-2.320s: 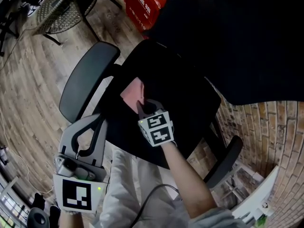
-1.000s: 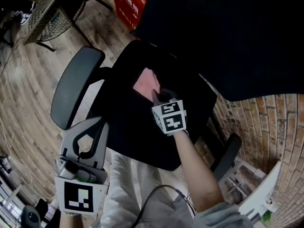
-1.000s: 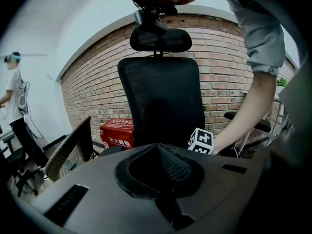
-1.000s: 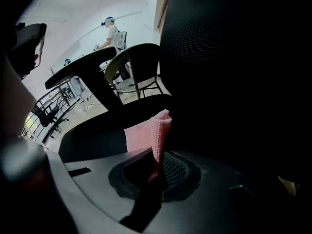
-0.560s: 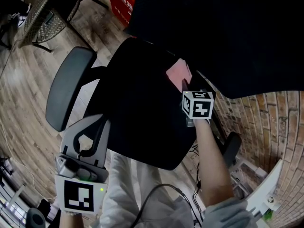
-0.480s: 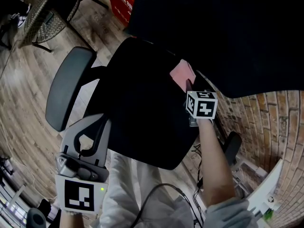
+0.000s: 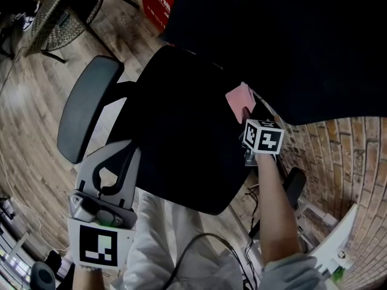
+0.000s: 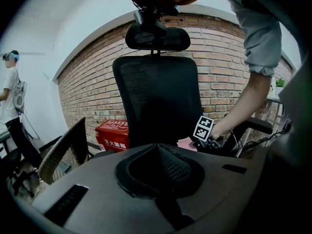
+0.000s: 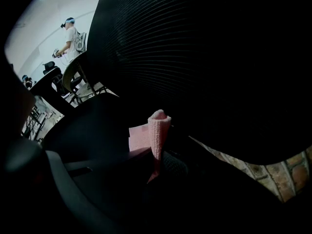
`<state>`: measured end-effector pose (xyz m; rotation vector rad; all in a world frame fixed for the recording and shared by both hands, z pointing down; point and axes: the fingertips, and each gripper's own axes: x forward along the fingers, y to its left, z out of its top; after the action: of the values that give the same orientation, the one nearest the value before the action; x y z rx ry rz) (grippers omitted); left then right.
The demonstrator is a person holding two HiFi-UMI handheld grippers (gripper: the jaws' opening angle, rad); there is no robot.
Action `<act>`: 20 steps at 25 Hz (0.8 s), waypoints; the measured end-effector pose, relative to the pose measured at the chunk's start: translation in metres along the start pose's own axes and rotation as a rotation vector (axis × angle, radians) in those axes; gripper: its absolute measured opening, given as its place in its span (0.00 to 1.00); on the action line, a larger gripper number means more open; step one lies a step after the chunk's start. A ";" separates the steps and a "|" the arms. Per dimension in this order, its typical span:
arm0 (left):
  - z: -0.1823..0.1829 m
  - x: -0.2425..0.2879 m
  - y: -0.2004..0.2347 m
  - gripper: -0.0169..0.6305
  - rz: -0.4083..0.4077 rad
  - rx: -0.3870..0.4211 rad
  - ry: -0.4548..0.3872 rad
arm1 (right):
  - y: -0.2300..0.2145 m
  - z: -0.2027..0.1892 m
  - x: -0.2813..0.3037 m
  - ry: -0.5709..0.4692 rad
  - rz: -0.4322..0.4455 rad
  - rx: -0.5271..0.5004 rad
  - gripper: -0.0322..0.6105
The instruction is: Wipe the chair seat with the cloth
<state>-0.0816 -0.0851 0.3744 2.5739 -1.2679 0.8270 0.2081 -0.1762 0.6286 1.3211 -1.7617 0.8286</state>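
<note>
Wooden floor (image 7: pixel 36 107) surrounds the black chair seat (image 7: pixel 175 138), at whose right rear edge the right gripper (image 7: pixel 247 116) is clamped on the pink cloth (image 7: pixel 239 98), while the left gripper (image 7: pixel 118 157), jaws together and empty, hovers off the seat's front-left corner.

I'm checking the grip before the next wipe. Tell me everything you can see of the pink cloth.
The pink cloth looks like a textured knit, folded. The right gripper pinches it low down, so one part stands up in a bunched roll while a flat flap appears to lie on the black chair seat. It sits at the back of the seat, close under the backrest.
</note>
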 end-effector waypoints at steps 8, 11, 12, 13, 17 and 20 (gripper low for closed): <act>-0.004 -0.012 0.004 0.05 0.015 -0.004 -0.010 | 0.050 -0.018 -0.006 -0.016 0.065 0.038 0.14; -0.007 -0.019 0.007 0.05 0.019 0.002 -0.009 | 0.075 -0.026 -0.011 -0.028 0.096 0.053 0.14; -0.008 -0.022 0.008 0.05 0.024 -0.001 -0.009 | 0.086 -0.030 -0.013 -0.030 0.110 0.055 0.14; -0.010 -0.025 0.010 0.05 0.029 -0.005 -0.008 | 0.097 -0.034 -0.015 -0.032 0.127 0.056 0.14; -0.016 -0.037 0.016 0.05 0.051 -0.022 -0.010 | 0.143 -0.052 -0.022 -0.017 0.193 0.021 0.14; -0.019 -0.045 0.020 0.05 0.063 -0.030 -0.015 | 0.179 -0.059 -0.027 -0.017 0.246 -0.013 0.14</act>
<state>-0.1272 -0.0597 0.3638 2.5340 -1.3617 0.7950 0.0514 -0.0687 0.6248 1.1203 -1.9659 0.9397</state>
